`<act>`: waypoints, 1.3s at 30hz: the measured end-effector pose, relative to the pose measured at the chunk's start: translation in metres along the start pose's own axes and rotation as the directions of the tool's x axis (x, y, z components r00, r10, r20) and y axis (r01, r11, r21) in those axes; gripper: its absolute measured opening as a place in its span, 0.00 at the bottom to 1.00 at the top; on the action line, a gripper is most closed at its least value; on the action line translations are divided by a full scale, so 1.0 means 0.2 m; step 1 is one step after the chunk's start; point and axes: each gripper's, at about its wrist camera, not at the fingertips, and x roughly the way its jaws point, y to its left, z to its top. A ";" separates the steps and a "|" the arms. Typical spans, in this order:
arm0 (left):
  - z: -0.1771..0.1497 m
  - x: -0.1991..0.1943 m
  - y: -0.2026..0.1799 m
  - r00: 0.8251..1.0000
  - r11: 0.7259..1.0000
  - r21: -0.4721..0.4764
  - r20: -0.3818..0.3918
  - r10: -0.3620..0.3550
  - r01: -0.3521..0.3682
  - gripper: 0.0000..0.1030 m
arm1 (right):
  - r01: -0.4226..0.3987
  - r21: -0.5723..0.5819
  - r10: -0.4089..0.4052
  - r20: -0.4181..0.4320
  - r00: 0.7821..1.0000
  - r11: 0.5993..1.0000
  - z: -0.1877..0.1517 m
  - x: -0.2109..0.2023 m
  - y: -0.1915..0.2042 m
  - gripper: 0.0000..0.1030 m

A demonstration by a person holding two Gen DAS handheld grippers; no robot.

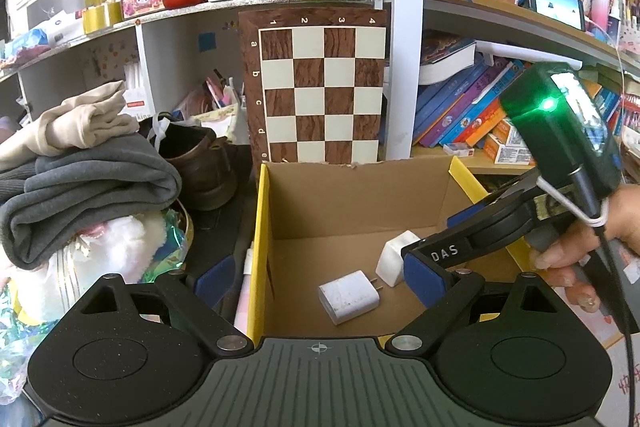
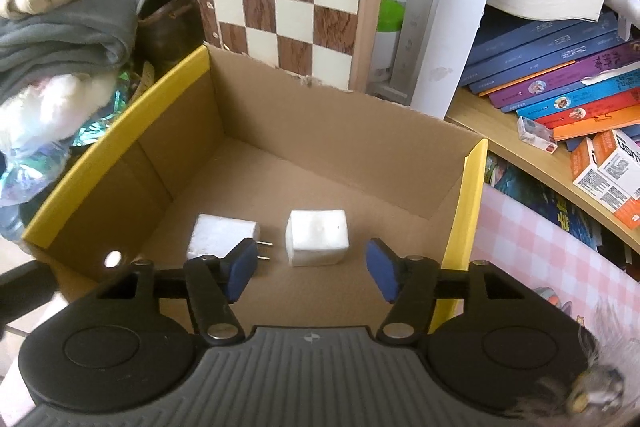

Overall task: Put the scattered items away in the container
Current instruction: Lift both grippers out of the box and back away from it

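Blue pads of the left gripper [image 1: 316,279] sit closest in the left wrist view, spread wide with nothing between them; its left pad hangs outside the cardboard box [image 1: 262,227], and the right one is hidden behind the right gripper's tip, so I cannot tell where it lies. Ahead and below, on the box floor, lies a white charger [image 1: 349,297] with its prongs pointing right, and just beyond it a white block [image 1: 396,259], partly hidden by the right gripper, which reaches in from the right. In the right wrist view, the right gripper [image 2: 312,271] is likewise released, hovering inside the box with the block [image 2: 318,237] just ahead between its pads and the charger [image 2: 220,235] off to its left. Both pieces look delivered, so the sound move is probably to lift straight up, clearing the yellow-edged wall [image 2: 466,211] on its right before swinging away.
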 end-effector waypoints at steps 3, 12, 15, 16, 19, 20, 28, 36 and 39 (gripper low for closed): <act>0.00 0.00 -0.01 1.000 1.000 0.003 -0.004 0.007 -0.007 0.94 | -0.009 -0.001 0.009 0.019 1.000 1.000 -0.01 -0.06 0.01 0.65; -0.02 -0.01 -0.01 0.999 0.999 0.006 -0.032 0.032 -0.031 0.97 | -0.021 0.035 0.019 0.063 0.998 0.999 -0.06 -0.24 -0.01 0.85; -0.02 -0.01 -0.01 0.998 0.999 0.001 -0.040 0.042 -0.042 0.97 | -0.024 0.036 0.021 0.065 0.998 0.999 -0.09 -0.28 -0.01 0.85; -0.02 -0.01 -0.01 0.998 0.999 -0.002 -0.041 0.044 -0.044 0.97 | -0.026 0.037 0.024 0.068 0.997 0.999 -0.10 -0.30 -0.01 0.85; -0.02 -0.02 0.00 0.999 0.999 -0.008 -0.036 0.039 -0.040 0.97 | -0.035 0.047 0.031 0.080 0.996 0.998 -0.14 -0.33 -0.02 0.85; -0.02 -0.03 0.00 0.999 0.999 -0.007 -0.034 0.040 -0.041 0.97 | -0.036 0.053 0.031 0.084 0.996 0.998 -0.16 -0.34 -0.02 0.85; -0.02 -0.07 -0.03 0.999 0.999 -0.002 -0.014 0.038 -0.038 0.97 | -0.026 0.082 0.016 0.123 0.992 0.996 -0.25 -0.43 -0.03 0.85; -0.04 -0.08 -0.08 0.999 0.999 0.009 -0.016 0.041 -0.041 0.97 | -0.019 0.098 0.003 0.157 0.988 0.995 -0.33 -0.49 -0.02 0.90; -0.07 -0.07 -0.09 0.998 0.999 -0.008 -0.040 0.046 -0.046 0.97 | -0.014 0.116 -0.006 0.167 0.986 0.993 -0.37 -0.51 -0.04 0.95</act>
